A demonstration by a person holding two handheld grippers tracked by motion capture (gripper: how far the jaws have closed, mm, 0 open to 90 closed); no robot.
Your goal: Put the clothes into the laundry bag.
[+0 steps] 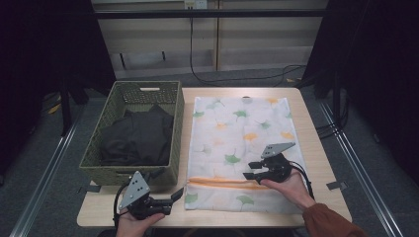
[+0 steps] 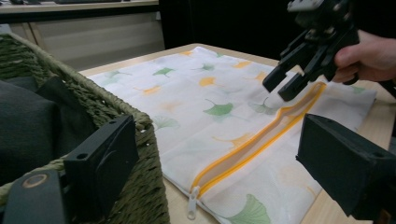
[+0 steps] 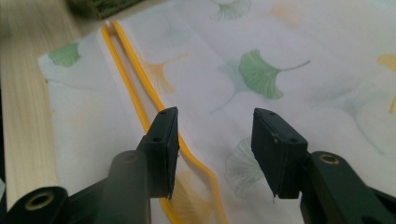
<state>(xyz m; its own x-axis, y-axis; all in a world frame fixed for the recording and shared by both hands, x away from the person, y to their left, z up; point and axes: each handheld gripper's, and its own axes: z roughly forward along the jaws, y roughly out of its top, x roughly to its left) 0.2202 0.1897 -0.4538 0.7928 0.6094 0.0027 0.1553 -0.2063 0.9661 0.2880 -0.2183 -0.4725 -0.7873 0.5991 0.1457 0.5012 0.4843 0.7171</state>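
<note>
Two black jaws of the right gripper [image 3: 215, 154] are standing partly apart with nothing between them, hovering just above the white mesh laundry bag printed with green and orange ginkgo leaves [image 1: 239, 136]. Its yellow-edged zip opening [image 3: 140, 88] is running under the left-hand jaw and away ahead of it, gaping slightly, so the gripper seems to be lining up to pinch one lip of the opening and lift it. The bag is lying flat on the pale wooden worktop [image 1: 316, 148], zip end toward the person, probably so the mouth can be reached from the near edge.

Off to that gripper's left, at the bag's near corner, the left gripper [image 1: 168, 197] is waiting low over the worktop edge, its jaws spread wide and empty, pointing at the small white zip pull [image 2: 192, 203]; it looks placed to hold the other lip. Beside it the green woven basket [image 1: 111, 126] is holding dark folded clothing [image 1: 136, 140], presumably set close so the garments can go straight into the bag.

No brand, label or readable writing is showing on anything.
</note>
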